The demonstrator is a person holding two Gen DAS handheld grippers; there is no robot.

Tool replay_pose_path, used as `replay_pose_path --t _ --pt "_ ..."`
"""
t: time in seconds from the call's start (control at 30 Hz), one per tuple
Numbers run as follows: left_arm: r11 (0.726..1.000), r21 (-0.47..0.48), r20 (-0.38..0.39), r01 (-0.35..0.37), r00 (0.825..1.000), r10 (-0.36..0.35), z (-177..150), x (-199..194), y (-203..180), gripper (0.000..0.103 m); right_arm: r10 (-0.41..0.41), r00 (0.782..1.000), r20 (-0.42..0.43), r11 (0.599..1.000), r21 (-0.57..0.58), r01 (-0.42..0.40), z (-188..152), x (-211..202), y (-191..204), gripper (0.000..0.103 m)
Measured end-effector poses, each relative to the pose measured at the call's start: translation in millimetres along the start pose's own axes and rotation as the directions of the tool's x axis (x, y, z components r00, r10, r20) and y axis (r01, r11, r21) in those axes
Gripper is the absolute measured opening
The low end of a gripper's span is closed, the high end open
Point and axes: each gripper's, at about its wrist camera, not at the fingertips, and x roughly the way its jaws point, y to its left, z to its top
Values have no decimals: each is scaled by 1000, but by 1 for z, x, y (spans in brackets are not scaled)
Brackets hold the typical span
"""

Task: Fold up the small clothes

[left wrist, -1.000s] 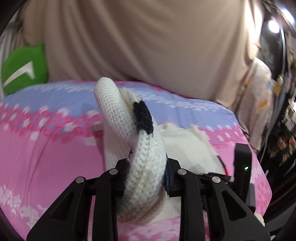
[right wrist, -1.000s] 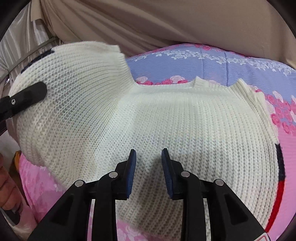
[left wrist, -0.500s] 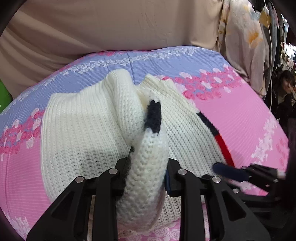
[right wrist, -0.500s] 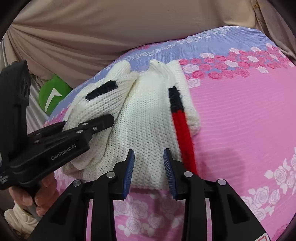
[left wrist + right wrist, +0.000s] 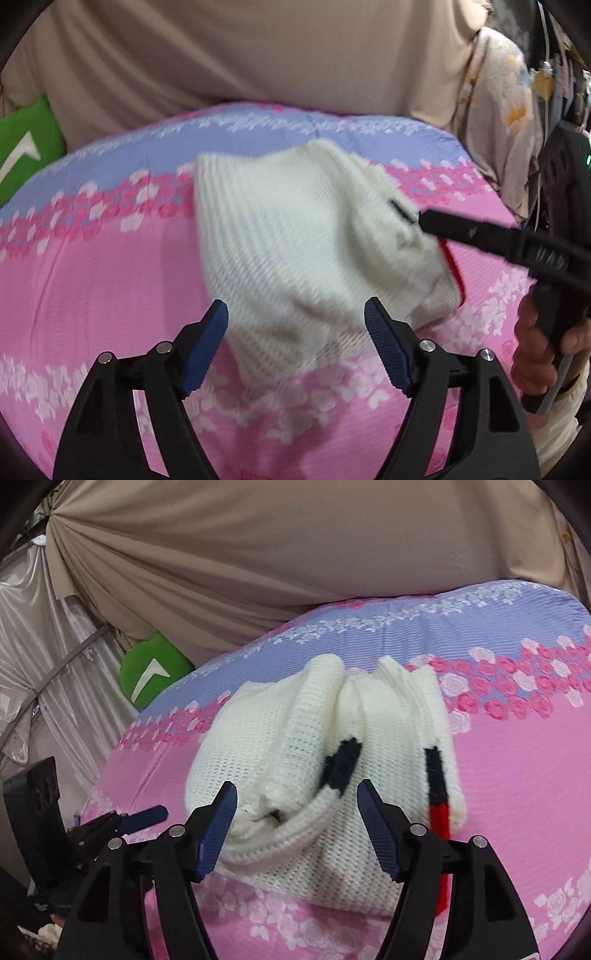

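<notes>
Beige curtain fabric (image 5: 295, 554) hangs behind a bed whose bedspread (image 5: 92, 295) is pink with rose bands and a lilac stripe at the far side, and a green cushion (image 5: 151, 672) sits at its far left corner. On the middle of this bed lies a small white knitted sweater (image 5: 295, 768), gathered into a narrow bundle with both side portions turned in over the centre, so two soft ridges meet along a middle crease. Its long axis runs from our near edge toward the curtain; the ribbed hem with black and red stripes (image 5: 437, 794) lies toward us and slightly right, the rounded folded end points away. We judge it rests this way because the side folds have been laid and the cloth is being let go to settle. Our left tongs (image 5: 295, 332) are opening; the blue pads stand well apart on either side of the sweater's near corner without pressing it, so nothing is pinched. Our right tongs (image 5: 297, 821) are opening too, spread around the near end of the bundle, the knit between them but not clamped. In the left view the right tongs reach in from the right with a hand (image 5: 535, 350) on the handle, their tip near the striped edge. The left view is motion-blurred, so fine detail is uncertain.
</notes>
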Motion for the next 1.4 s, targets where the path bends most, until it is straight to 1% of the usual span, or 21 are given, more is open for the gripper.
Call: replay_pose_path --t 0.1,0.17,0.27,0.33,0.53,0.63,0.67,0.7,0.73,0.8,0.9,0.93,0.97,1.03,1.1,1.17,1.27,1.3,1.33,1.37,1.4 --pt "999 -27 -46 -19 999 18 -11 16 6 74 -24 999 -25 999 -34 23 1 14 15 69" --pt "999 -35 -63 -35 997 32 -15 22 8 74 -56 998 -12 998 -38 56 -1 14 19 71" --pt "997 -23 -71 -73 995 72 -16 30 8 74 -45 999 1 998 -36 45 -3 9 20 72" --pt "997 -16 -76 -78 994 77 -17 34 6 74 -37 999 -1 998 -44 37 -5 8 21 73" --pt "996 -21 -91 -81 993 79 -19 41 5 74 -76 996 -45 995 -72 73 -16 24 23 74" --pt "996 -29 -95 -86 992 83 -20 44 9 79 -101 993 -58 993 -71 97 -18 35 21 73" --pt "996 -27 -95 -86 992 83 -19 44 10 79 -112 992 -60 992 -70 107 -17 39 21 71" --pt "996 -28 -96 -84 992 81 -20 45 12 80 -111 992 -64 991 -76 106 -15 42 21 47" --pt "996 -34 -91 -81 993 78 -19 43 13 78 -112 991 -69 991 -80 106 -12 43 20 35" --pt "998 -42 -71 -52 996 49 -18 37 16 56 -66 997 -31 995 -72 64 -5 29 22 27" --pt "997 -76 -45 13 999 -17 -15 25 25 39 55 996 71 997 -48 -52 1 -15 16 24" --pt "996 -80 -42 31 999 -34 -15 24 27 37 71 994 82 997 -31 -69 -2 -22 11 24" --pt "996 -80 -44 38 998 -42 -15 24 28 34 53 996 78 999 -15 -52 -6 -22 4 24" --pt "997 -72 -65 35 997 -39 -18 32 28 34 -19 1000 8 999 27 19 -17 -2 -15 25" --pt "997 -73 -90 36 995 -42 -21 44 26 34 -41 994 -100 995 89 50 -33 28 -37 26" --pt "997 -65 -83 30 996 -36 -21 42 24 35 -4 996 -91 993 117 14 -39 29 -43 28" --pt "997 -65 -74 51 996 -56 -18 30 24 37 -14 999 -45 995 97 18 -24 9 -35 43" --pt "996 -61 -62 59 996 -62 -17 23 24 39 -23 1000 -20 996 82 24 -16 2 -32 52" --pt "996 -57 -35 63 997 -65 -15 13 24 47 -44 999 6 997 62 43 -6 -3 -28 59" --pt "996 -58 -11 62 998 -63 -12 5 25 60 -63 998 21 997 50 62 1 -5 -25 62" --pt "996 -61 14 62 998 -61 -9 -2 26 65 -76 997 28 997 37 75 10 -2 -24 70"
